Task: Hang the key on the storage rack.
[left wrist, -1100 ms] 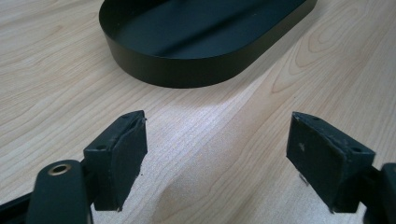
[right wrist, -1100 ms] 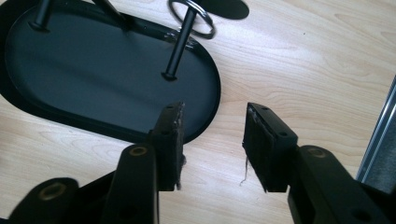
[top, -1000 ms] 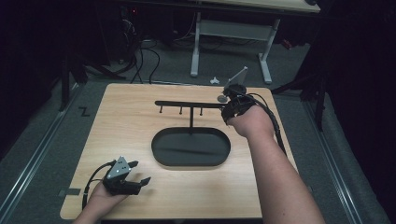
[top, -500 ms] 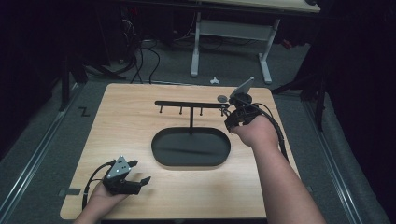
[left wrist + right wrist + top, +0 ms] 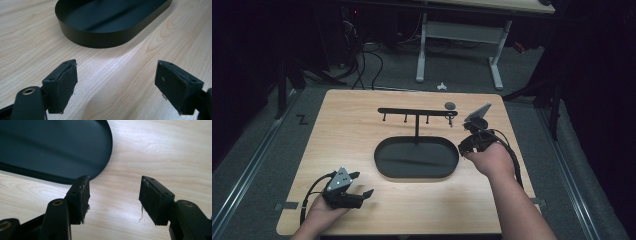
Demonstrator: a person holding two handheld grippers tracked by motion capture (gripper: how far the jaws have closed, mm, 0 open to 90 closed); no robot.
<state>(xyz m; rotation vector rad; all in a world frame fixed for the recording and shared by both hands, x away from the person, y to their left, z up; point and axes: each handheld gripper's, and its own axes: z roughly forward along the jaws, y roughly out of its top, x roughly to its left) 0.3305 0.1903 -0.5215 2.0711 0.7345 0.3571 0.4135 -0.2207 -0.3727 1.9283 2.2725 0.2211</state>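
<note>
Two claws work over a pale wood-grain table (image 5: 352, 130) that stands on grey floor in a dark room, with cables (image 5: 362, 60) and the white legs of another desk (image 5: 422, 50) behind it. Near the table's middle sits a black oval tray (image 5: 384, 160), from which a thin post rises to a black crossbar (image 5: 412, 111) with short pegs hanging under it. A small dark disc (image 5: 450, 105) lies on the table just beyond the bar's right end. The right claw (image 5: 464, 146) hovers just beside the tray's right end, its jaws well apart and holding nothing; the right gripper view shows the tray's rounded rim (image 5: 106, 170) close ahead and frayed threads on the pads (image 5: 85, 195). The left claw (image 5: 362, 187) rests low near the front left corner, wide open and empty, well apart from the tray, with its cable (image 5: 309, 195) looping behind.
</note>
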